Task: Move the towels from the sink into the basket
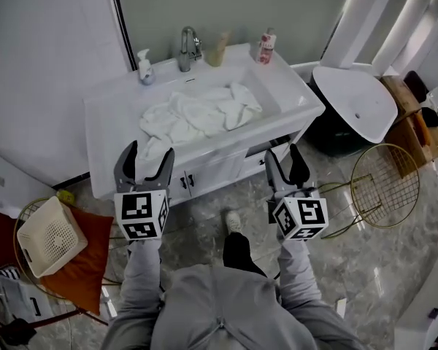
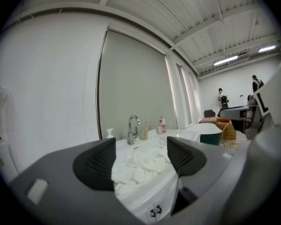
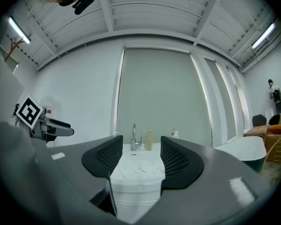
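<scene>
Left gripper (image 1: 149, 152) and right gripper (image 1: 283, 155) hover before the sink (image 1: 292, 97), jaws apart, nothing between them. White towels (image 1: 197, 115) lie heaped in the sink. The cream basket (image 1: 50, 238) sits near left.

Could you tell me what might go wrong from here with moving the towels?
The crumpled white towels lie heaped together in the white sink; lifting one may drag another over the rim. The cream plastic basket sits low, off to the left, so a hanging towel could trail or drop on the way.
</scene>
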Demonstrator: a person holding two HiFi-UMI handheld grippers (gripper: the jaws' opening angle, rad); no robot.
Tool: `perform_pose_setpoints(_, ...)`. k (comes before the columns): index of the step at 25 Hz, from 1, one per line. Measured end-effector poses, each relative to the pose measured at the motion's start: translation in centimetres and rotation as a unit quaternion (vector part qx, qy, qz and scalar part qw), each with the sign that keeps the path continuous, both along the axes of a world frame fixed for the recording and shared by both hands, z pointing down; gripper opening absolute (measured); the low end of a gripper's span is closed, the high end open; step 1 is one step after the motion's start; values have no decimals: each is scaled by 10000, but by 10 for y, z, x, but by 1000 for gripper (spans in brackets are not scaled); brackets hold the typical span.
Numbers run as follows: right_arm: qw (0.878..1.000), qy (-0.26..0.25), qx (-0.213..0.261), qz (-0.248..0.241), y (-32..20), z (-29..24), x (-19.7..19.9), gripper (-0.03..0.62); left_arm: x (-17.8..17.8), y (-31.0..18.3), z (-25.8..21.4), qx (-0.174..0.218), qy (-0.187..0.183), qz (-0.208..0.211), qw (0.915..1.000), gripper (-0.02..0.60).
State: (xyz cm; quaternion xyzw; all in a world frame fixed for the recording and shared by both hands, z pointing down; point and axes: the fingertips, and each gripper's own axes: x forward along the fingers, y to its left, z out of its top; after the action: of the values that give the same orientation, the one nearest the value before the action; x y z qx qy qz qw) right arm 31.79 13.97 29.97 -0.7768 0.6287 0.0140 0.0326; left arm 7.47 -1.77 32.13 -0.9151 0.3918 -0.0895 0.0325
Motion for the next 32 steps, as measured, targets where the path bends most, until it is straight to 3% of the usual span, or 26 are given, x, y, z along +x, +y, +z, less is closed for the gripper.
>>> perform_pose_setpoints(4,9993,47,-127,-349,-47,12,27,236,24,-39,9,-24,-56,-198,9998,371)
perform_pose_setpoints(9,9929,145,-731,-923,-119,33,70,236,60,-86,26,-210,-388,-480,9979,371)
perform_pose_setpoints(17,9664,614,-1782,-1747,-215,84,127,239,109,-150,68,-540,-1236,-672,9886,371)
perform_pose_setpoints(21,9348,998,-2510,-2305,-250,120,140,264,127,-175,93,-650,-1722,-636,9809,373)
perform_pose_setpoints(27,8648,1550,-3744,-2966,-281,184,143,280,148,-202,145,-1217,-2418,-261,9623,382)
perform_pose_setpoints(32,8172,1861,-4400,-3225,-300,231,140,302,158,-227,182,-1390,-2919,-61,9463,390)
